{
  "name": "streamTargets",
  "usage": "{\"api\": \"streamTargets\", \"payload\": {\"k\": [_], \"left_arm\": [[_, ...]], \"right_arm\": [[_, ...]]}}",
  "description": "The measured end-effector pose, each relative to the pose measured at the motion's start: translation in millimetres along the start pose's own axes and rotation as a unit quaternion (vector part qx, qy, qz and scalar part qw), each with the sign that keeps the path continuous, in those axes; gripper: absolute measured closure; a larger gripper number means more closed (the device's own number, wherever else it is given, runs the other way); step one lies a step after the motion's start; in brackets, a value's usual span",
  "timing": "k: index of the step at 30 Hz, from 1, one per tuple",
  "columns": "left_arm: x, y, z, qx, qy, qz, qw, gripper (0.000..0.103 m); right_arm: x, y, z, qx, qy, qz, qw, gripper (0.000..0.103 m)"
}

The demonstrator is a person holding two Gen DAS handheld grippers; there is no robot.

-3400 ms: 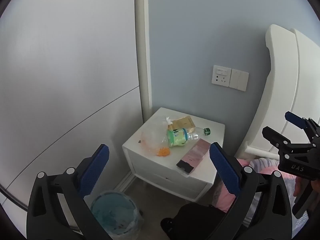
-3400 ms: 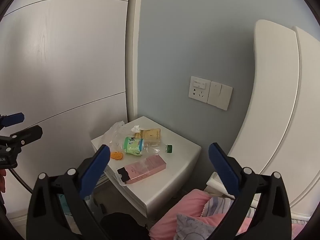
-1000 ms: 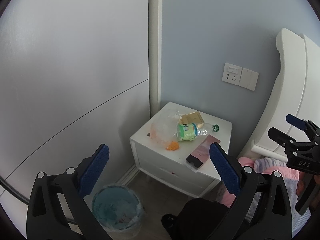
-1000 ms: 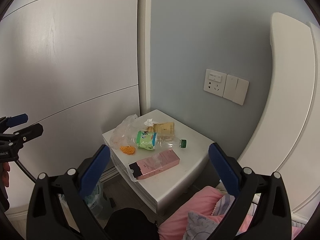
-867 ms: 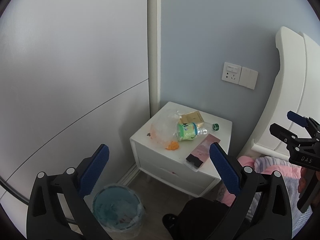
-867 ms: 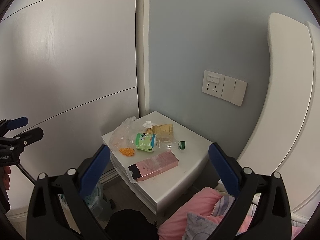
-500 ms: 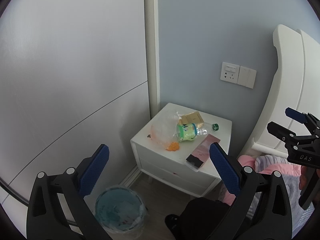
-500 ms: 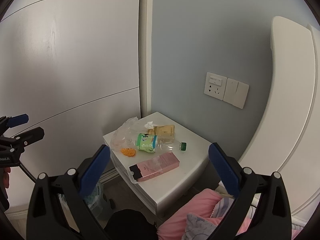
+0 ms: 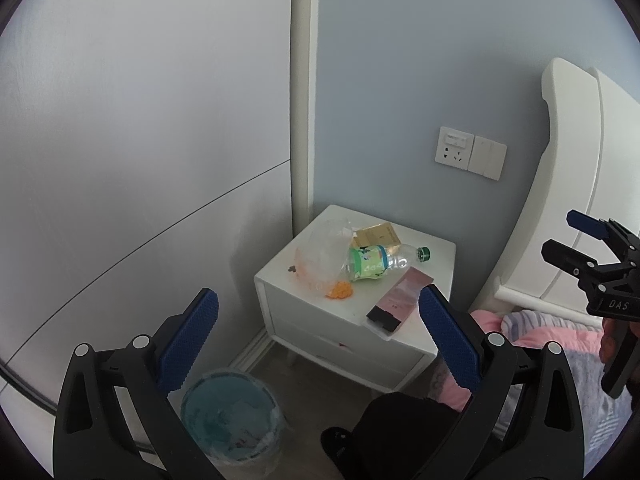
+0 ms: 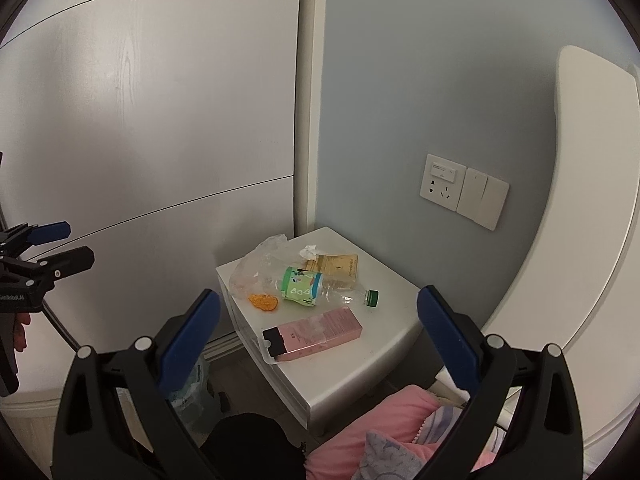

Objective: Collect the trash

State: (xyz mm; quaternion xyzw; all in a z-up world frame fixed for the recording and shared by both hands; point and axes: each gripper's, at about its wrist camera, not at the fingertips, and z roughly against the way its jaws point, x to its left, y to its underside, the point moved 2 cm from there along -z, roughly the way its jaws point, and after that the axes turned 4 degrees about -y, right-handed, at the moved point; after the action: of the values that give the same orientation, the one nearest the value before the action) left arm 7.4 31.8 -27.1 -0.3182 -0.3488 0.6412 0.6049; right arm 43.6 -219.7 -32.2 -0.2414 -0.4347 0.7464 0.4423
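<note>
Approach is the step in hand: both claws, left claw (image 9: 316,320) and right claw (image 10: 318,316), hang released (nothing gripped) well short of the counter (image 10: 352,364), so next comes reaching toward the bottle (image 10: 316,285).

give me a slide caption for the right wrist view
Open right tongs face a white nightstand littered with a plastic bottle, pink box and wrappers.

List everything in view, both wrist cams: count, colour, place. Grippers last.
nightstand: 1, white, in the corner by the bed
plastic bottle: 1, clear, green label and cap, lying on the nightstand
pink box: 1, pink with black end, front of the nightstand
clear bag: 1, transparent, left side of the nightstand
orange scrap: 1, orange, beside the bag
tan packet: 1, behind the bottle
trash bin: 1, blue-lined, on the floor
bedding: pink
left gripper: open, empty
right gripper: open, empty
</note>
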Motion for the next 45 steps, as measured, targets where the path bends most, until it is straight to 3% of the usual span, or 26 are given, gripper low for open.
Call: {"api": "streamTargets", "payload": {"k": [9,20,28,37,45], "left_arm": [[2.1,3.8,-26.6,0.003,0.029,-0.027,0.9992,0.006],[-10.5,3.7,-80.8,-0.021,0.037,-0.077,0.9962,0.006],[-14.4,3.6,-149.7,-0.01,0.059,-0.088,0.9943,0.006],[-13.5,7.1,-228.7,0.03,0.102,-0.099,0.9894,0.006],[-11.1,17.4,-283.6,0.047,0.119,-0.117,0.9848,0.006]], "right_arm": [[-11.6,-4.8,-15.0,0.008,-0.047,0.015,0.999,0.007],[-20.5,-28.6,-88.5,-0.001,-0.131,0.027,0.991,0.007],[-18.4,-37.5,-178.0,0.053,-0.174,0.042,0.982,0.007],[-20.4,-37.6,-276.6,0.129,-0.226,-0.015,0.965,0.007],[-2.3,-32.9,-341.2,0.18,-0.241,-0.034,0.953,0.007]]}}
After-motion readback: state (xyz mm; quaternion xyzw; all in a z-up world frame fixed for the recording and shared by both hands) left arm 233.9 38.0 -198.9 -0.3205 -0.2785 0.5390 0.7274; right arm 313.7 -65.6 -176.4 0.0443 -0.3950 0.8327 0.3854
